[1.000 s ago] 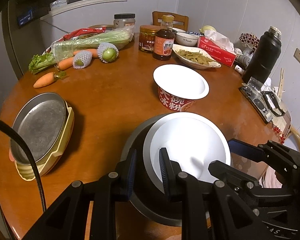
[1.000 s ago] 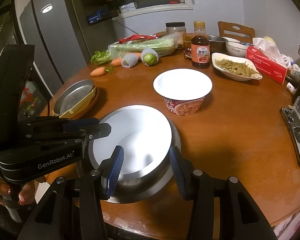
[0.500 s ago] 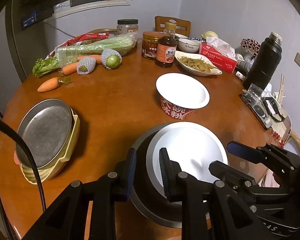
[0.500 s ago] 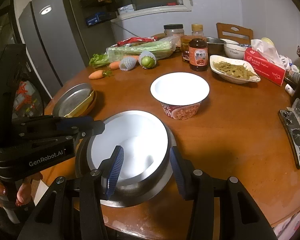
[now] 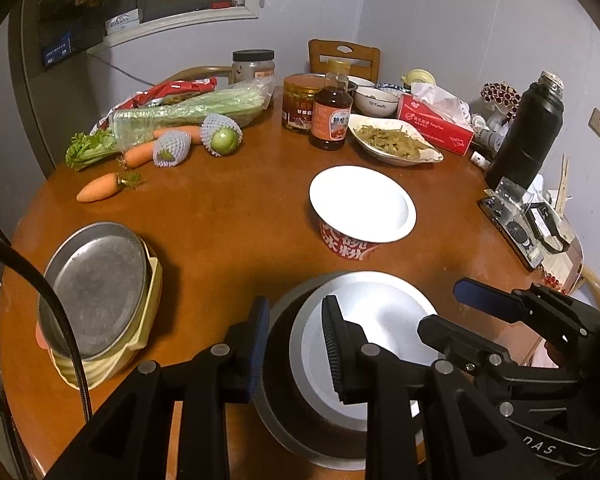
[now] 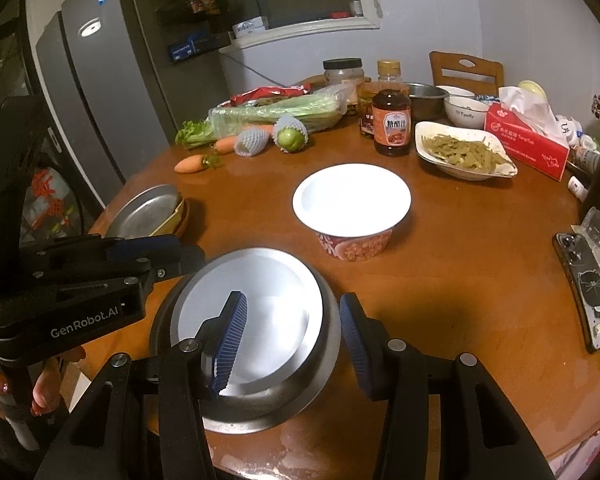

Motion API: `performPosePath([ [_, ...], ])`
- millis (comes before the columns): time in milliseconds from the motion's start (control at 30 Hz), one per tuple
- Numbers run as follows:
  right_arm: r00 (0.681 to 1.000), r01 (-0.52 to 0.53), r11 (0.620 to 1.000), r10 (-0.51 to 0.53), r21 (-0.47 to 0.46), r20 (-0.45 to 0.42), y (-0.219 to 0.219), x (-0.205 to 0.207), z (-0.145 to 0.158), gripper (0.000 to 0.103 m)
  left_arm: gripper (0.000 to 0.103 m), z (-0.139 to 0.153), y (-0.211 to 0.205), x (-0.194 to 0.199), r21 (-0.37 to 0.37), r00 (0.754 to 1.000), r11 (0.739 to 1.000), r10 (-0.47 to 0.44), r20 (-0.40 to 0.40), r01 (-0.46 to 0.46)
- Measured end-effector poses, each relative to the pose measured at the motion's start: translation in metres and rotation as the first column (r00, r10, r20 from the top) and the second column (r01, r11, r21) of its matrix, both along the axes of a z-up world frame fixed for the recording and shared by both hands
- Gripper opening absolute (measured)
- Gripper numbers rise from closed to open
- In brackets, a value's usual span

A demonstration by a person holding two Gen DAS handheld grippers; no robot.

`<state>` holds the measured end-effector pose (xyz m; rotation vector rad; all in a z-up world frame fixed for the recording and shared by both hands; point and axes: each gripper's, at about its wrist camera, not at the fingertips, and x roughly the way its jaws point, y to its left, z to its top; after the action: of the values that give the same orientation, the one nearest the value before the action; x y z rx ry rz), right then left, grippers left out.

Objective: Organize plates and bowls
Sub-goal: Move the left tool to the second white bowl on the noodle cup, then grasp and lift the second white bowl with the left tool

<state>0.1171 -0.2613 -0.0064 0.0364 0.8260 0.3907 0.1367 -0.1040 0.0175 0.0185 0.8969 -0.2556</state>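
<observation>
A white plate [image 5: 376,344] lies inside a steel bowl [image 5: 284,392] at the near table edge; both show in the right wrist view, plate [image 6: 268,312] and bowl [image 6: 324,356]. My left gripper [image 5: 296,344] is open, its fingers straddling the bowl's left rim. My right gripper [image 6: 296,336] is open, its fingers astride the bowl's near right rim. A red paper bowl [image 5: 360,216] with white inside stands beyond. A steel plate [image 5: 96,288] rests tilted on a yellow dish [image 5: 140,320] at the left.
Carrots [image 5: 100,188], celery [image 5: 188,112], netted fruit [image 5: 220,136], a sauce bottle [image 5: 332,120], jars, a dish of food [image 5: 396,144], a tissue box [image 5: 436,124], a black flask [image 5: 528,132] and a phone [image 6: 588,292] crowd the far and right sides of the round wooden table [image 5: 228,216].
Both grippers have drawn back and risen a little. The bowl and plate sit lower in both views. The left jaws have widened slightly around the rim.
</observation>
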Motion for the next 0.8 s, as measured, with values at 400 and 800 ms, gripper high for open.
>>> performPosePath([
  [400,1.000,0.008,1.000,-0.008,0.003,0.004,-0.003,0.017,0.009,0.051,0.031,0.008,0.001,0.018,-0.010,1.000,1.000,0.010,0.002,-0.010],
  [800,0.997,0.079,0.997,-0.079,0.015,-0.013,-0.020,0.050,0.010,0.052,0.034,0.016,-0.009,0.048,0.004,1.000,1.000,-0.005,0.018,0.005],
])
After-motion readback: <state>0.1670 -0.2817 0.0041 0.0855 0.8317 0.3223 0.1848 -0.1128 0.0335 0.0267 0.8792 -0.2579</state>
